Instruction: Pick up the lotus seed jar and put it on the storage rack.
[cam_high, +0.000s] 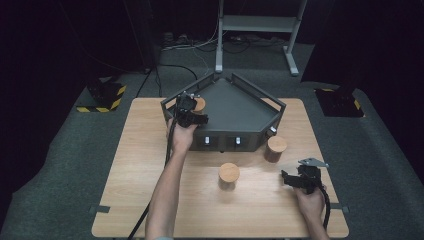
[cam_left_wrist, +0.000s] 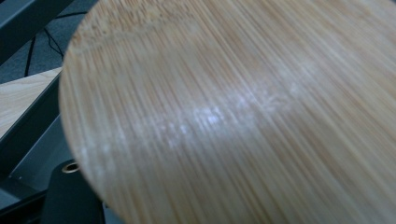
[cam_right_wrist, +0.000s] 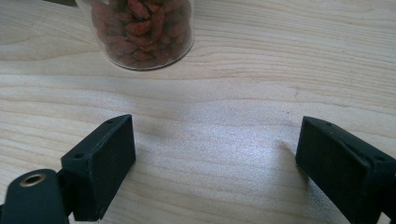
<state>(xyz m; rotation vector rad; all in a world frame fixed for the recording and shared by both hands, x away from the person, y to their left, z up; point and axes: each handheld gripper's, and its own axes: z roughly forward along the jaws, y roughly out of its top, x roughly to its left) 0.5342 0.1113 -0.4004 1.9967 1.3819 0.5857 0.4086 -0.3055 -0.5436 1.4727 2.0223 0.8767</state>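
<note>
A jar with a round bamboo lid (cam_high: 199, 104) is at the left corner of the dark grey five-sided tray (cam_high: 240, 107), and my left gripper (cam_high: 195, 111) is shut on it. In the left gripper view the tilted lid (cam_left_wrist: 233, 112) sits very close and hides the jaws. Two more bamboo-lidded jars stand on the table, one in the middle (cam_high: 229, 174) and one by the tray's right front corner (cam_high: 275, 148). My right gripper (cam_high: 287, 179) rests low near the right front and is open (cam_right_wrist: 215, 163). A glass jar of red dried berries (cam_right_wrist: 140, 32) stands ahead of its jaws.
The light wooden table (cam_high: 150, 200) has bare room at the left and along the front. The tray has raised rails and a front panel with two small white knobs (cam_high: 222, 141). A metal stand (cam_high: 255, 30) and cables lie on the floor beyond.
</note>
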